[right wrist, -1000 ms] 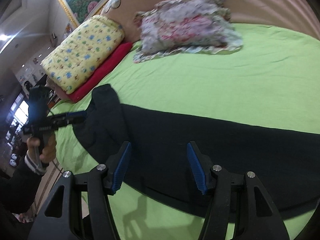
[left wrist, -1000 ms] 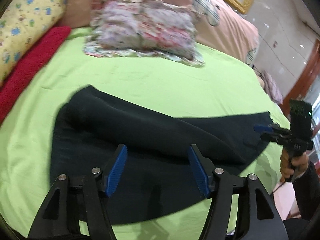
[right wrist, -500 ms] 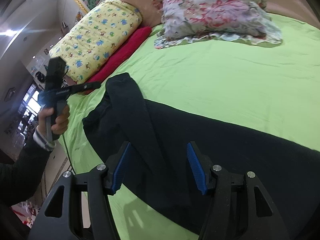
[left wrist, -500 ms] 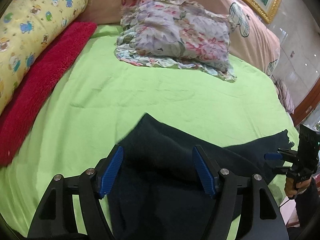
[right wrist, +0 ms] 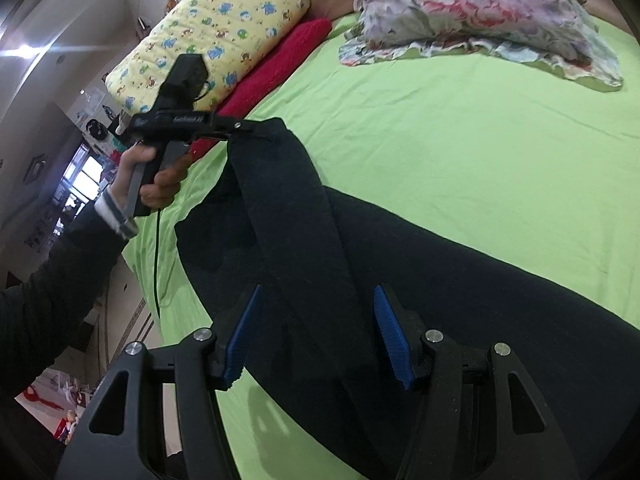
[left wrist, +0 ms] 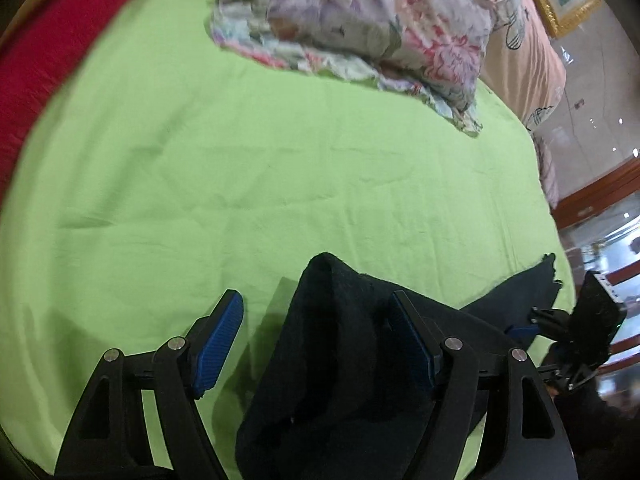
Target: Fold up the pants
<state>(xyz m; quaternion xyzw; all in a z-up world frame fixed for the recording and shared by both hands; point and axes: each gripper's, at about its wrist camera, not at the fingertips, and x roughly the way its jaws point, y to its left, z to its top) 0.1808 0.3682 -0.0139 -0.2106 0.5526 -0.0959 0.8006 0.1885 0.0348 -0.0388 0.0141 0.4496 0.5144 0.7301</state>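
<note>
One dark pants [right wrist: 400,264], two pillows, both grippers' jaws apparently open, holding nothing.

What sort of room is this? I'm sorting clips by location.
Most likely a bedroom at home: dark pants lie on a bed with a green sheet, a floral pillow and a yellow patterned pillow at its head, and a gold-framed picture behind.

Both wrist cameras are looking steeply down, close over the near edge of the green bed [left wrist: 248,152]. Both are sharing the black pants [right wrist: 460,280] and the far floral pillow [left wrist: 360,20].
</note>
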